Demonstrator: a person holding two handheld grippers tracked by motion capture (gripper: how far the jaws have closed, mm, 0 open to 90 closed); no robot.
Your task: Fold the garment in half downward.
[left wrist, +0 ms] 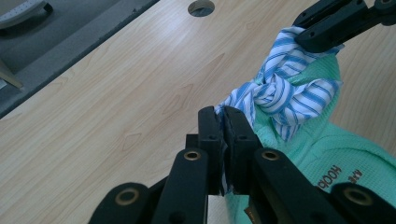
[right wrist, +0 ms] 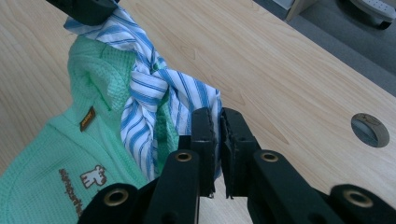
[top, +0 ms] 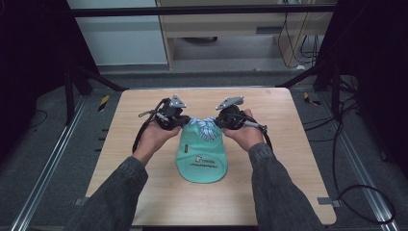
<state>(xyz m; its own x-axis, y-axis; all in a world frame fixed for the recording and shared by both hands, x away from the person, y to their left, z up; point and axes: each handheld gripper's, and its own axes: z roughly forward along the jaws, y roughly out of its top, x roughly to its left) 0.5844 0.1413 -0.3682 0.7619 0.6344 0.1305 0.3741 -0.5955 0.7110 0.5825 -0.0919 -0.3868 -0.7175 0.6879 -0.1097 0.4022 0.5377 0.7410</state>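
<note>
A mint-green waffle-knit garment (top: 202,161) lies flat near the middle of a light wooden counter (top: 144,192), its printed logo facing up. At its far end, a blue-and-white striped fabric band (top: 206,126) is twisted into a loose knot and lifted slightly off the wood.

The left gripper (top: 179,120) pinches one end of the striped band; in the left gripper view its fingers (left wrist: 211,133) are nearly closed, with a thin edge of striped cloth caught between them. The right gripper (top: 222,120) pinches the other end; in the right gripper view its fingers (right wrist: 205,135) stand narrow with the striped cloth seemingly caught between them. The knot hangs between the two grippers, which sit close together.

Both fabrics look light, soft and limp, likely to sag and fold rather than hold shape. The thin striped cloth may slip from a shallow pinch, so the free ends beyond the knot seem the best places to hold.

A round cable hole (right wrist: 370,129) sits in the counter beyond the right gripper.
</note>
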